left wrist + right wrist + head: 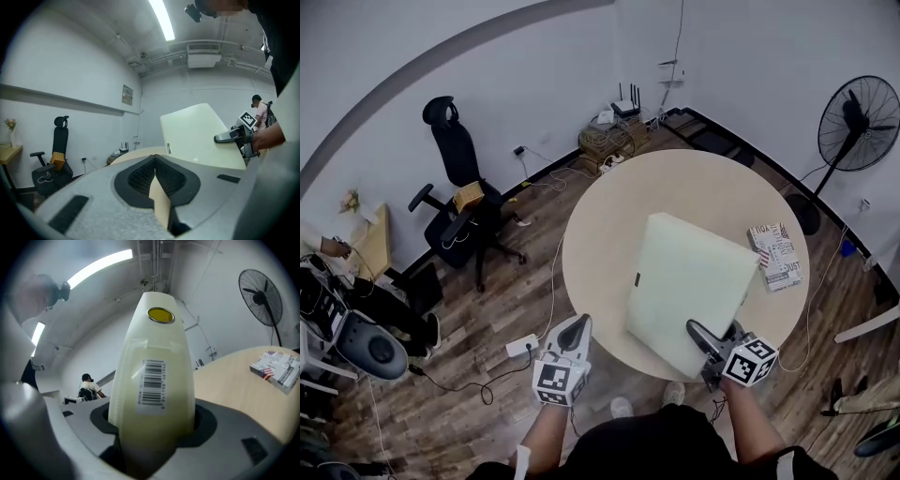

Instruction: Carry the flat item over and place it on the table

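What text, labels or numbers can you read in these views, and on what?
"DUST", apparently, on the red-and-white printed box on the round beige table; other print blurred.
Barcode label on the edge of the pale flat panel: digits too small.
Small dark tag on that panel's side: unreadable.
Framed wall sign: too small.

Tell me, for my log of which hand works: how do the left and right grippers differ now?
The right gripper clamps the pale board by its near edge; the left gripper has its jaws together on nothing. The right gripper is rolled, one jaw on top of the board; the left gripper shows both jaws side by side. Both carry a marker cube.
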